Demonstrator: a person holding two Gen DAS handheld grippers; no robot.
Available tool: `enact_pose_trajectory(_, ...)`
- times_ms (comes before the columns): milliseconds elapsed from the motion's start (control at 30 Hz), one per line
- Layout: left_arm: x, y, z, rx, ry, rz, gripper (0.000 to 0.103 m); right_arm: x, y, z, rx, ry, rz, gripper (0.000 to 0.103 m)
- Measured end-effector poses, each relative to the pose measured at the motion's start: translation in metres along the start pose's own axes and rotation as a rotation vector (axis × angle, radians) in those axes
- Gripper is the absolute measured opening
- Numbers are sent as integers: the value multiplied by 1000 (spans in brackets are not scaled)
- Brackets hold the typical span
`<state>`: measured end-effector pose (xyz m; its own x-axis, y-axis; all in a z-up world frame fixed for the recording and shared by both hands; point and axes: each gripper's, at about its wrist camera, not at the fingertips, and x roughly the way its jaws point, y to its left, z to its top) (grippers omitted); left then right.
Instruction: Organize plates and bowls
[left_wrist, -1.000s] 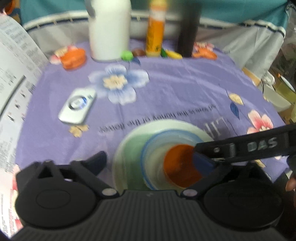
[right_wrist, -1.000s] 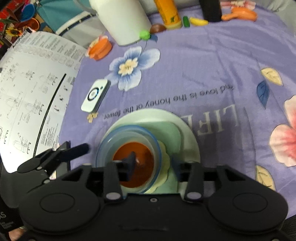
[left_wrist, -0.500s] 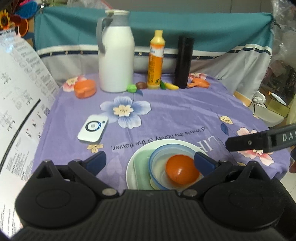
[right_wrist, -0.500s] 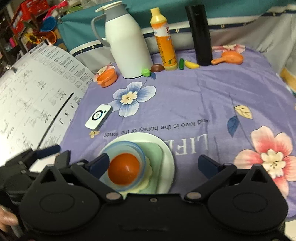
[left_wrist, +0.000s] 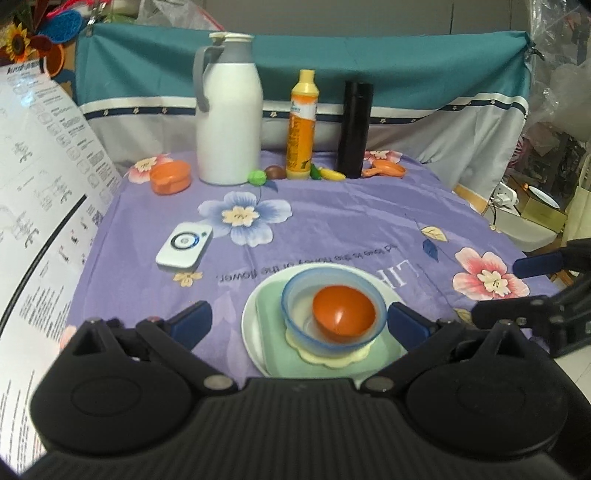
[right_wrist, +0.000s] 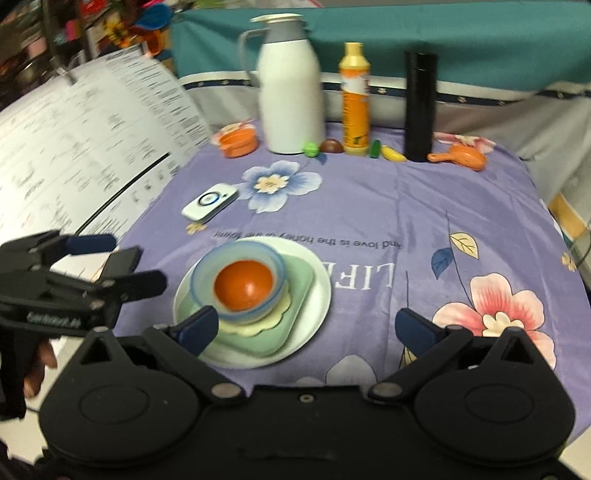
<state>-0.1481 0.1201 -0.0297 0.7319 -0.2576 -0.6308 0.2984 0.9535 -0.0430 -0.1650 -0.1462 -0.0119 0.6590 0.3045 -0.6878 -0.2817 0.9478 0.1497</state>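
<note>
Your left gripper (left_wrist: 299, 323) is spread wide with nothing between its pads, hanging over the near edge of the table. Your right gripper (right_wrist: 306, 328) is released too, its fingers (right_wrist: 195, 328) apart and empty.

The stack sits on the purple cloth (left_wrist: 351, 221) just ahead of both: a white plate (left_wrist: 251, 321) at the bottom, a green tray (left_wrist: 273, 332) on it, then a pale flower-shaped dish (left_wrist: 325, 360), a blue bowl (left_wrist: 295, 291) and an orange bowl (left_wrist: 343, 314) nested inside that.

From the stack, a white remote (left_wrist: 184, 245) lies at ten o'clock. At twelve o'clock, along the far edge, stand a white jug (left_wrist: 229, 129), a yellow bottle (left_wrist: 301, 125) and a black flask (left_wrist: 354, 129).
</note>
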Motion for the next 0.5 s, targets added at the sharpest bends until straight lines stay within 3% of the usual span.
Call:
enact_pose_trajectory(233, 1, 6, -14, -12, 35, 63, 103, -6, 6, -10, -24, 14, -7, 103)
enact_pose_trajectory(500, 9, 7, -14, -26, 69, 78, 103, -1, 1, -18, 12, 49, -24, 103)
